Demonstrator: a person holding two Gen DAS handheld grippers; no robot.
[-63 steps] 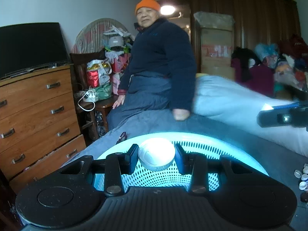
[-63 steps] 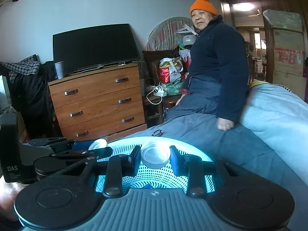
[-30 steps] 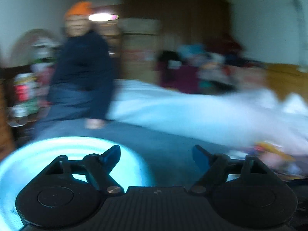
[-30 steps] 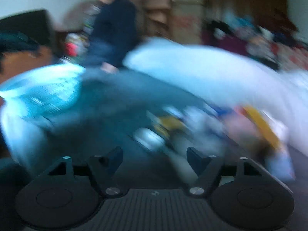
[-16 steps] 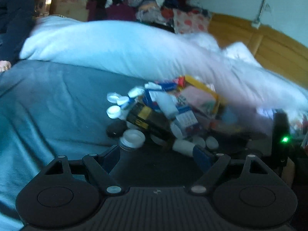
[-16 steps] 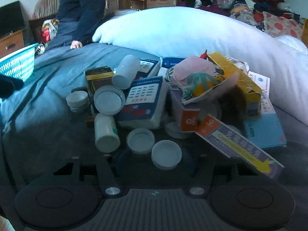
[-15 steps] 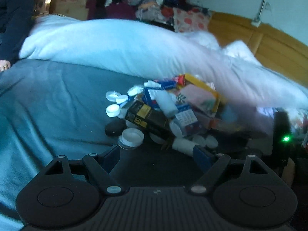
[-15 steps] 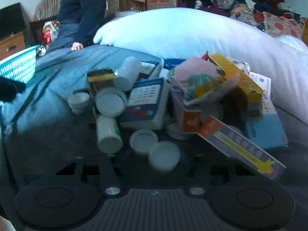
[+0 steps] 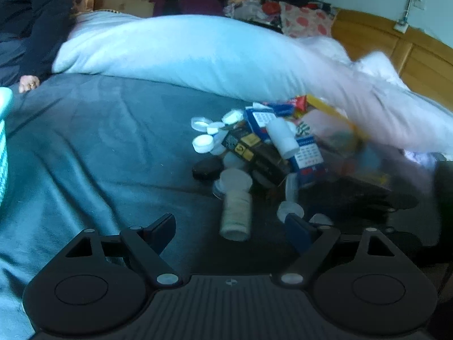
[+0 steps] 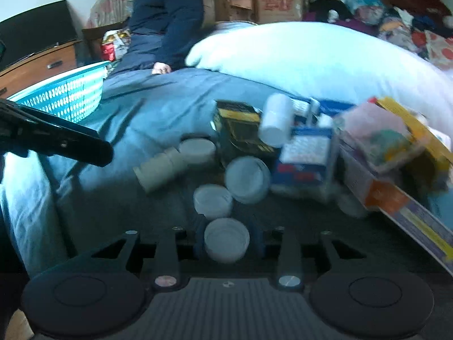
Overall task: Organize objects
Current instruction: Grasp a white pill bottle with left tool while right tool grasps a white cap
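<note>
The right gripper (image 10: 227, 244) has its two fingers drawn in close on a white bottle cap (image 10: 226, 243), one pad pressed to each side of it, with the cap's open face turned toward the camera. Just beyond that cap lie two more white caps (image 10: 213, 200), touching each other, and behind them a heap of medicine boxes (image 10: 305, 155) and small bottles spreads to the right across the dark blue bedspread (image 10: 158, 104). A beige pill bottle (image 10: 161, 168) lies on its side at the left edge of the heap, next to a flat white lid. The left gripper (image 9: 229, 226) has its fingers spread wide and holds nothing; in its own view that beige pill bottle (image 9: 236, 212) lies on the bedspread (image 9: 99, 141) between the two fingertips, a little ahead of them and touching neither. A black cap (image 9: 207, 167) rests to the left of the heap, and a cluster of white caps (image 9: 208, 134) sits at the heap's far left. Seen from the right wrist, the left gripper (image 10: 85, 148) reaches in as a dark bar from the left, with a teal perforated basket (image 10: 65, 93) on the bed behind it, well apart from the heap. A large pale blue pillow (image 9: 198, 53) lies along the far side of the bed. A person in dark clothing (image 10: 167, 14) sits at the far left edge of the bed with a hand (image 10: 160, 69) resting on the bedspread.
</note>
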